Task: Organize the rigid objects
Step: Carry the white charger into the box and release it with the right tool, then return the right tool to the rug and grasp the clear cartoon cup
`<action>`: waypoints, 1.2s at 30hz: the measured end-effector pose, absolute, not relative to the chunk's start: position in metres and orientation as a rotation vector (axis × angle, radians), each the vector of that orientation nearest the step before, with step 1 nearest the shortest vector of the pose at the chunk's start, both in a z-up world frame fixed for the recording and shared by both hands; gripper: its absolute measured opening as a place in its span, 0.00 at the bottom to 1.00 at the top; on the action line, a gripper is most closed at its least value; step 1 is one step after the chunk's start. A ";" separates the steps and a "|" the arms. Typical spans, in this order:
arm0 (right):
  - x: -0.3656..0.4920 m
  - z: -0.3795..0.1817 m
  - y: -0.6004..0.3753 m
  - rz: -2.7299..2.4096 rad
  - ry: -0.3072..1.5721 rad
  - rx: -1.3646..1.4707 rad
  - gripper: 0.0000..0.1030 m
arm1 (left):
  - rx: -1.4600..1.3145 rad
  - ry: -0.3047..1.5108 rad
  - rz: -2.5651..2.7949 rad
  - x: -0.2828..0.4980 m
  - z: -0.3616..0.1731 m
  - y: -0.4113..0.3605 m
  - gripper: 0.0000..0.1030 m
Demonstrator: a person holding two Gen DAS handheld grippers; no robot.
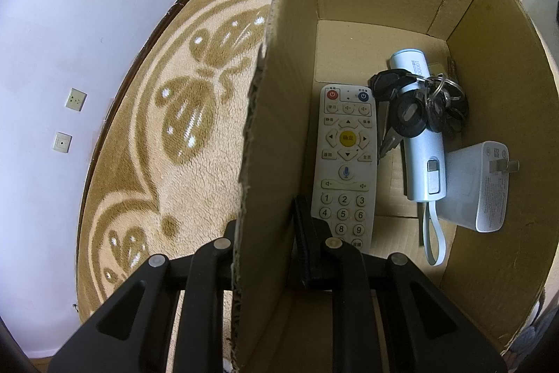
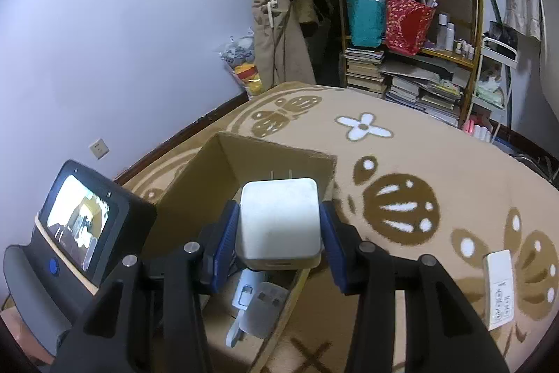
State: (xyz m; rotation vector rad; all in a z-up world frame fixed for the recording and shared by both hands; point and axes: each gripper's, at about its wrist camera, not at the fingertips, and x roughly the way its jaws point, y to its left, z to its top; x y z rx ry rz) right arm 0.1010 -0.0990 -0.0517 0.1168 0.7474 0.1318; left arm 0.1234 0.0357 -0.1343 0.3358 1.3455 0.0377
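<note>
Overhead, right gripper (image 2: 279, 229) is pinching a white charger (image 2: 278, 226) above the cardboard box (image 2: 265, 151).
Left gripper (image 1: 265, 233) is clamping the box's left wall, leaving bare floor at the far end.

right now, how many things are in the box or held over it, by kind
remote control: 1
power bank: 1
bunch of keys: 1
charger plugs: 2, one in the box and one in the right gripper
total: 5

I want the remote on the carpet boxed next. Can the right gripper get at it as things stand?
Probably not yet. The right gripper is shut on a white charger above the cardboard box. The white remote lies unobstructed on the carpet to its right.
</note>
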 end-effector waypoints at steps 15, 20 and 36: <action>0.096 -0.063 -0.093 0.176 0.763 0.126 0.48 | 0.337 1.345 0.037 0.124 -0.135 0.036 0.18; 0.092 -0.060 -0.093 0.181 0.753 0.131 0.48 | 0.333 1.346 0.035 0.124 -0.136 0.037 0.17; 0.075 -0.060 -0.140 0.015 0.783 0.198 0.96 | 0.342 1.343 0.038 0.123 -0.136 0.035 0.18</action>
